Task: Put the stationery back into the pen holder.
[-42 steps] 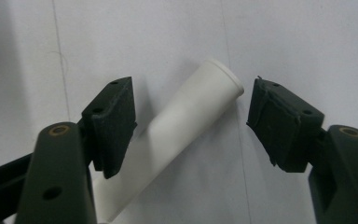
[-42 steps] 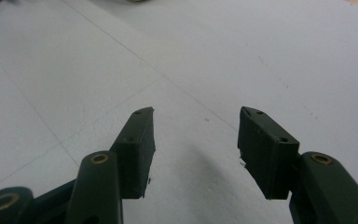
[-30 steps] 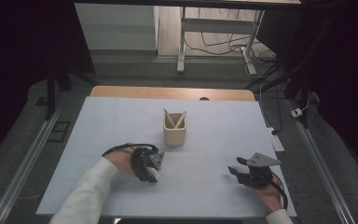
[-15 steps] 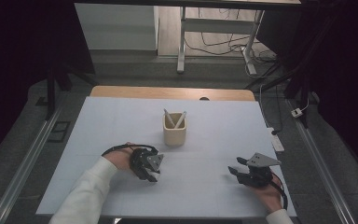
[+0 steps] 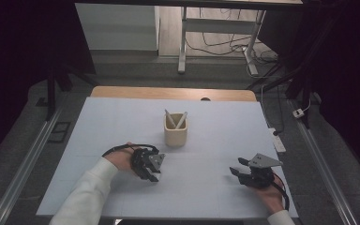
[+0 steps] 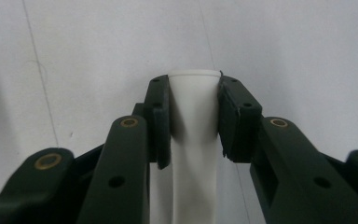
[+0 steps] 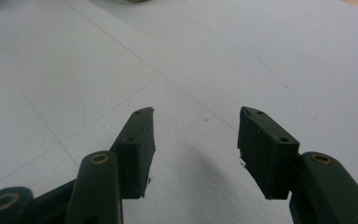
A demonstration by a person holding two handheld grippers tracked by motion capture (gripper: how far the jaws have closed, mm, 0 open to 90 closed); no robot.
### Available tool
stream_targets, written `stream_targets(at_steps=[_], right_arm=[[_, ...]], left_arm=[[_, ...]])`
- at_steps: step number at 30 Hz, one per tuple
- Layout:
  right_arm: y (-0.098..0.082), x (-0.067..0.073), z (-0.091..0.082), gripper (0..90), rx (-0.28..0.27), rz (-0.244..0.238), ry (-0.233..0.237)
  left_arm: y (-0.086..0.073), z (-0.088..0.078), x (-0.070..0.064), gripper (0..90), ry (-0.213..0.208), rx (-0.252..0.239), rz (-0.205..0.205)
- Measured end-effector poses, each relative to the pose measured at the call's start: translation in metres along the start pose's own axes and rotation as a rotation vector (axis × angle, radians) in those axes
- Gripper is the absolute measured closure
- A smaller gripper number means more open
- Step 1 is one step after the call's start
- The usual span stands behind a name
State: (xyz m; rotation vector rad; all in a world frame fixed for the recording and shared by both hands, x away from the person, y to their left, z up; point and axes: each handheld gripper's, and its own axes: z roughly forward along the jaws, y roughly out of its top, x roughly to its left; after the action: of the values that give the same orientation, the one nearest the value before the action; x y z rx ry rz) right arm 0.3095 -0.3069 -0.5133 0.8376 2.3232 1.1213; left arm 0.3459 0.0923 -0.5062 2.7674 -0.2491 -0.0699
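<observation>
A: Near edge first. Left gripper [image 6: 193,116], what's changed?
B: Its jaws have just been closing, and now the pads sit tight against a white stick [image 6: 193,140], one pad on each side. Looks like a fresh grasp made right on the white table cover [image 5: 98,154].
A: Meaning for the job?
B: I'd judge the pick-up step is done and the lift comes next, probably toward the cup.
A: Right gripper [image 5: 243,172]?
B: Jaws well apart, nothing between them, just hovering over bare cover at the near right. Idle.
A: Farther out?
B: Beige cup [image 5: 175,136] at mid-table, upright, well beyond the left gripper, with two white sticks [image 5: 182,120] leaning inside it.
A: Counts?
B: One cup. Three sticks: two in the cup, one in the left gripper's grip. Two grippers.
A: Where's the gripped stick exactly?
B: Low at the cover, near left of centre, well short of the cup.
</observation>
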Motion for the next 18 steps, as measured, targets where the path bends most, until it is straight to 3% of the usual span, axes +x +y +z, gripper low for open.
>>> stream_targets(at_steps=[18], right_arm=[[0.000, 0.000, -0.001, 45.8, -0.004, 0.003, -0.006]], left_arm=[[-0.003, -0.025, 0.000, 66.8, 0.085, -0.108, -0.066]])
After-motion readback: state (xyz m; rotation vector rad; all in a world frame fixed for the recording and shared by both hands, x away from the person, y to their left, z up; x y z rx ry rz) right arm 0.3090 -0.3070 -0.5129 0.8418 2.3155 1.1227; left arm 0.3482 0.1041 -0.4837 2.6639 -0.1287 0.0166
